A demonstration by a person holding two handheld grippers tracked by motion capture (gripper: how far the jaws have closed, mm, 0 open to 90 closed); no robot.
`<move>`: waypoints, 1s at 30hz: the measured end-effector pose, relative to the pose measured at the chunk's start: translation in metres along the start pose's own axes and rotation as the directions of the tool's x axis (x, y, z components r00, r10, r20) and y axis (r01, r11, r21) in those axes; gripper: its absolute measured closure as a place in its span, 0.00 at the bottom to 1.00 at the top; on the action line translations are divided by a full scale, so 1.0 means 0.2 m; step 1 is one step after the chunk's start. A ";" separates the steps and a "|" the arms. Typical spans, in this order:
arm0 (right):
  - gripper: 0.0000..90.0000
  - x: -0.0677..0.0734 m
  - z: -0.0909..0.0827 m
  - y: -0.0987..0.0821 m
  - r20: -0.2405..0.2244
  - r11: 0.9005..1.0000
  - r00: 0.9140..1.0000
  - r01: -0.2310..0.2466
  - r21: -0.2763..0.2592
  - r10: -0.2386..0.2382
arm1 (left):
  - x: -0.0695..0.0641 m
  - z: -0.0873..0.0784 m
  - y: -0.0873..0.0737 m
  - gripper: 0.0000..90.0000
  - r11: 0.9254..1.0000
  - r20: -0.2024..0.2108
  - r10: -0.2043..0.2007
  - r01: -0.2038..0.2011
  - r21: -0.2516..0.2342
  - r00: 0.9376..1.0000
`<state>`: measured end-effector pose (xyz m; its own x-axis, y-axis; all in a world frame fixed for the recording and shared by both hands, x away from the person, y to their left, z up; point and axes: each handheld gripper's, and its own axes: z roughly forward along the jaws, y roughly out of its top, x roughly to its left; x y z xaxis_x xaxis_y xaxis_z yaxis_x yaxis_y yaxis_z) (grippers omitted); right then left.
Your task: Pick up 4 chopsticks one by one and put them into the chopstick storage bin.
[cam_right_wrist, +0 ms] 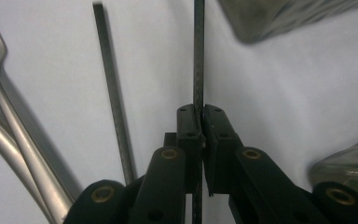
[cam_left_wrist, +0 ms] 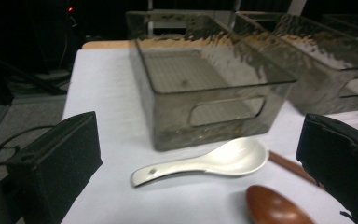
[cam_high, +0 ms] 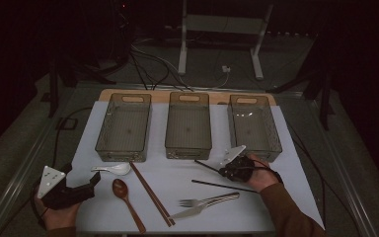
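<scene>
Near the tabletop's right edge, the right gripper [cam_right_wrist: 199, 122] clamps one black chopstick [cam_right_wrist: 198, 56]; at the front-left corner, the left gripper [cam_high: 94, 180] stands wide apart beside the white spoon [cam_left_wrist: 205, 162].

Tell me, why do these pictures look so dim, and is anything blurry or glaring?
High view: the room is dark, only the white table sheet catches light. Left gripper view: the white spoon is fairly sharp, the bins behind soften. Right gripper view: the gripped black chopstick is crisp, the bin corner blurs; no strong glare.
</scene>
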<state>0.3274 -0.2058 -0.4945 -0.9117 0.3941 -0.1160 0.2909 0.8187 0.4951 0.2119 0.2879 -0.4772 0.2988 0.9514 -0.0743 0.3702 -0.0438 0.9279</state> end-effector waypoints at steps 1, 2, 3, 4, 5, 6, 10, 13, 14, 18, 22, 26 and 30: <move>0.96 0.00 -0.01 0.00 -0.003 1.000 1.000 0.000 -0.012 0.000 | -0.02 0.00 0.01 0.01 1.000 0.010 0.000 0.000 -0.007 1.000; 0.96 0.00 -0.02 0.00 -0.001 1.000 1.000 -0.001 -0.025 0.001 | -0.03 0.01 0.02 0.01 1.000 0.023 0.000 0.000 -0.012 1.000; 0.96 0.00 -0.03 0.00 0.003 0.999 1.000 0.005 -0.036 -0.005 | -0.05 0.01 0.03 0.01 1.000 0.036 -0.005 0.006 -0.019 0.999; 0.96 0.01 -0.03 0.00 0.002 0.999 1.000 0.007 -0.048 -0.007 | -0.07 0.01 0.04 0.01 1.000 0.052 -0.007 0.008 -0.024 0.999; 0.96 0.01 -0.04 0.00 0.009 0.998 1.000 0.007 -0.062 -0.006 | -0.09 0.02 0.05 0.01 1.000 0.066 -0.008 0.010 -0.028 0.998; 0.96 0.02 -0.05 0.00 0.007 0.997 1.000 0.010 -0.073 -0.009 | -0.11 0.03 0.06 0.01 1.000 0.081 -0.006 0.008 -0.029 0.997; 0.96 0.02 -0.08 0.01 0.034 0.992 0.999 0.017 -0.128 -0.013 | -0.20 0.08 0.10 0.01 1.000 0.145 0.005 -0.001 -0.025 0.989; 0.96 0.03 -0.10 0.02 0.050 0.986 0.999 0.011 -0.169 -0.003 | -0.26 0.12 0.12 0.01 1.000 0.176 0.018 -0.013 -0.025 0.984; 0.96 0.03 -0.11 0.02 0.059 0.984 0.998 0.006 -0.180 0.004 | -0.27 0.13 0.13 0.01 1.000 0.185 0.021 -0.016 -0.026 0.982; 0.96 0.03 -0.13 0.05 0.076 0.975 0.997 -0.003 -0.222 0.020 | -0.31 0.16 0.14 0.01 0.999 0.194 0.030 -0.026 -0.024 0.981; 0.96 0.03 -0.13 0.08 0.090 0.966 0.995 -0.028 -0.258 0.053 | -0.31 0.17 0.12 0.01 0.999 0.194 0.032 -0.030 -0.011 0.980; 0.96 0.03 -0.13 0.11 0.097 0.955 0.992 -0.049 -0.292 0.080 | -0.29 0.15 0.10 0.01 0.999 0.181 0.037 -0.037 -0.007 0.983; 0.96 0.02 -0.13 0.15 0.096 0.940 0.988 -0.082 -0.332 0.120 | -0.28 0.12 0.08 0.01 0.999 0.168 0.040 -0.040 -0.006 0.985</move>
<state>0.3253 -0.1901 -0.4574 -0.8381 0.5280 -0.1374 0.2519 0.5979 0.7610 0.2232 0.2271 -0.4667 0.4571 0.8841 -0.0973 0.3523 -0.0796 0.9325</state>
